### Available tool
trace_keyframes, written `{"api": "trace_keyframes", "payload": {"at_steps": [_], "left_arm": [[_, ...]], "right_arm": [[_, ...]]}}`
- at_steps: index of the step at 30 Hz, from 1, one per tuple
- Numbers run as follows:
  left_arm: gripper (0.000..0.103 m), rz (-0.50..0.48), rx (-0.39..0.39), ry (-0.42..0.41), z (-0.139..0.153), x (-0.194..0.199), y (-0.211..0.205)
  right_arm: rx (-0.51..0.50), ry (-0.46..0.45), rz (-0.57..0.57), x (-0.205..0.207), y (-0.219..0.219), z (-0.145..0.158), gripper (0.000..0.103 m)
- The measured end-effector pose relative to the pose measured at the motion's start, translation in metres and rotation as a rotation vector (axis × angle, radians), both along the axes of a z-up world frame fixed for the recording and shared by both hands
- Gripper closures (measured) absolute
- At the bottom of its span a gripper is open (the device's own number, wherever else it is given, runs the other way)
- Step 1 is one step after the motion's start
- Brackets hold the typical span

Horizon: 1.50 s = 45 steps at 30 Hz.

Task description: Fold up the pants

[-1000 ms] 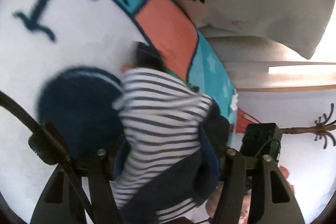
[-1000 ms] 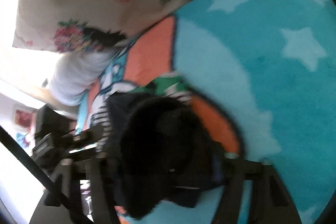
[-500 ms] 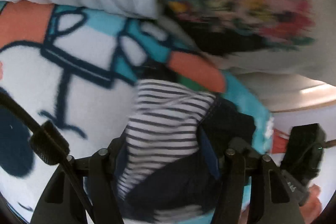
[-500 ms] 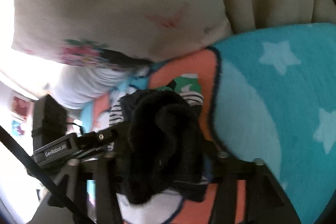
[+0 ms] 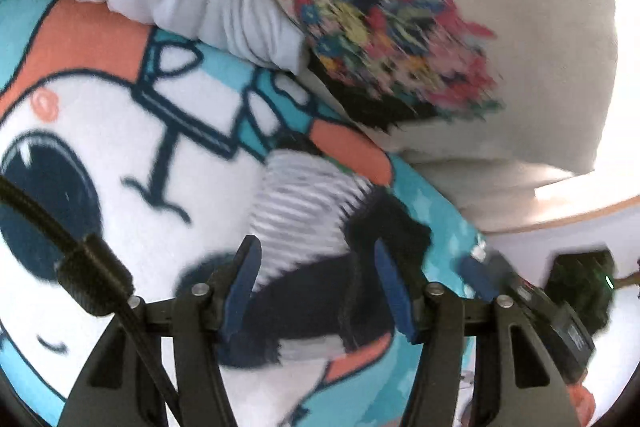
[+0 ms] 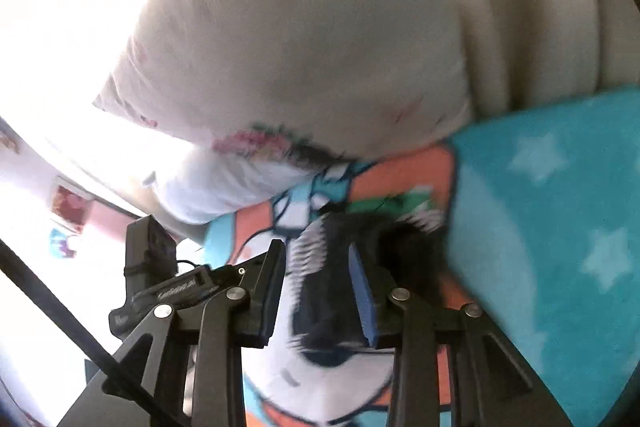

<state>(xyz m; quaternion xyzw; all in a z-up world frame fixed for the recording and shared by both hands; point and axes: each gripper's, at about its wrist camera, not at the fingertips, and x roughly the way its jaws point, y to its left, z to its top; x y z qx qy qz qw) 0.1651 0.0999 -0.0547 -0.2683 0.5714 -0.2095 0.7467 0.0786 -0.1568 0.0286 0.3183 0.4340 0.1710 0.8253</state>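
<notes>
Pants [image 5: 308, 251], a folded bundle of dark fabric and stripes, lie on the cartoon blanket [image 5: 100, 147] just short of the floral pillow [image 5: 480, 27]. Left gripper [image 5: 316, 287] hangs above the bundle, jaws spread and clear of the cloth. Right gripper [image 6: 320, 291] has just been closing, with nothing pinched between its pads. Best judged: lift both straight away from the bundle, so no fingertip snags an edge and undoes the fold.

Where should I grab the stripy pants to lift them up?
Probably the dark near edge of the striped pants, from above on the side of the left gripper: they lie flat on the blanket, that bunched edge between its open fingers.
</notes>
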Motion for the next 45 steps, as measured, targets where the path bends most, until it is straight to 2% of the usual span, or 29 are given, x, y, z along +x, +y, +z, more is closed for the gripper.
{"api": "trace_keyframes", "payload": {"at_steps": [2,4,8,10,13,17,20,22,24,27,31,32,34,37,40,45], "left_arm": [[0.045,-0.035,0.004,0.004,-0.005,-0.013,-0.010],[0.045,-0.065,0.052,0.018,-0.018,-0.020,-0.021],[0.045,-0.061,0.086,0.062,-0.040,-0.023,-0.019],[0.045,-0.058,0.091,0.058,-0.039,-0.023,-0.018],[0.045,-0.058,0.098,0.038,-0.026,-0.025,-0.010],[0.045,-0.042,0.107,-0.015,-0.008,-0.031,0.001],[0.045,-0.029,0.122,-0.042,0.004,-0.039,0.011],[0.045,-0.028,0.144,-0.069,0.011,-0.044,0.012],[0.045,-0.035,0.180,-0.119,0.024,-0.050,0.013],[0.045,-0.046,0.232,-0.204,0.043,-0.058,0.007],[0.043,-0.029,0.366,-0.400,0.079,-0.074,0.002],[0.041,-0.020,0.404,-0.452,0.090,-0.081,0.003],[0.026,0.012,0.461,-0.535,0.106,-0.091,0.000],[0.017,0.078,0.504,-0.598,0.131,-0.100,0.009],[0.011,0.135,0.484,-0.598,0.143,-0.102,0.019],[0.008,0.141,0.365,-0.564,0.154,-0.105,0.035]], "right_arm": [[0.021,0.059,0.002,0.007,0.007,-0.018,0.068],[0.012,0.109,-0.025,0.012,0.006,-0.037,0.067],[-0.005,0.184,-0.057,0.022,0.003,-0.068,0.067],[-0.009,0.207,-0.049,0.025,0.005,-0.078,0.067],[-0.021,0.193,-0.058,0.021,0.008,-0.070,0.067],[-0.110,0.104,-0.005,0.003,0.022,-0.039,0.067],[-0.142,0.131,0.019,-0.007,0.036,-0.046,0.067],[-0.230,0.176,0.011,-0.010,0.044,-0.064,0.067],[-0.262,0.189,-0.001,-0.010,0.046,-0.074,0.067],[-0.307,0.154,-0.008,-0.014,0.054,-0.063,0.066],[-0.373,0.103,-0.054,-0.026,0.060,-0.038,0.059],[-0.387,0.086,-0.071,-0.032,0.061,-0.031,0.058],[-0.414,0.072,-0.103,-0.043,0.063,-0.023,0.053],[-0.427,0.062,-0.142,-0.061,0.064,-0.014,0.049],[-0.435,0.064,-0.182,-0.079,0.065,-0.010,0.049],[-0.470,0.059,-0.207,-0.103,0.075,-0.003,0.045]]}}
